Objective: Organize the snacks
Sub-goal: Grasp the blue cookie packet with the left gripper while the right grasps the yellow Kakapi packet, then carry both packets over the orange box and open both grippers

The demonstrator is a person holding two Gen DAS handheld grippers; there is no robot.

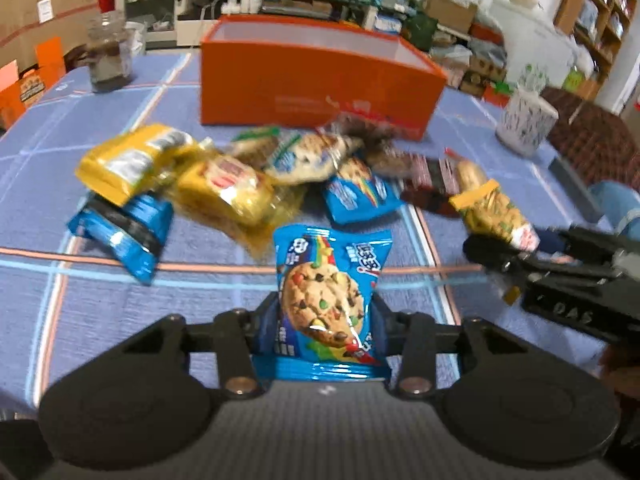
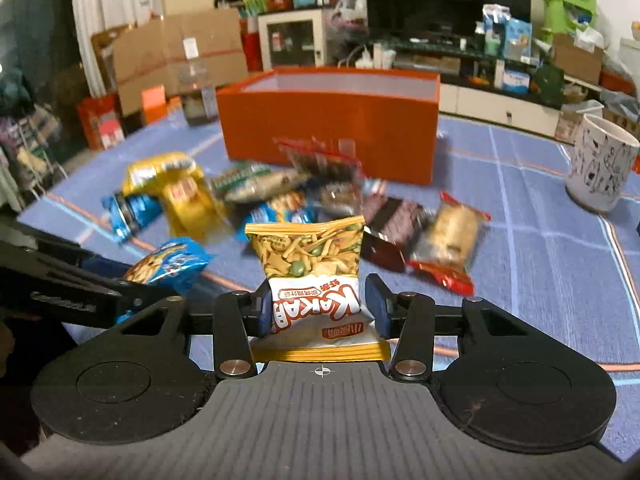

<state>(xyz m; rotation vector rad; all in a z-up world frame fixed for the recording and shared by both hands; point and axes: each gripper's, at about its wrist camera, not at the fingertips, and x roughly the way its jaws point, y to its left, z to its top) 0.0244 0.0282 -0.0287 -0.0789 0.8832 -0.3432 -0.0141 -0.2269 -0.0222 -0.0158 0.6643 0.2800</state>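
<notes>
The blue cookie packet (image 1: pixel 326 296) is pinched in the left gripper (image 1: pixel 326 320), and the yellow noodle-snack packet (image 2: pixel 310 280) in the right gripper (image 2: pixel 316 308). Each stands lengthwise, pointing away toward the far orange box (image 1: pixel 312 80), above the tablecloth (image 1: pixel 80 300) near the snack pile (image 1: pixel 240 176). Both grips catch only the lower part of slick wrappers, so a packet may slide free or flop short of the box.

Blue cookie packet (image 1: pixel 326 292) upright; orange noodle-snack packet (image 2: pixel 310 276) upright; orange box (image 1: pixel 320 76) behind.
</notes>
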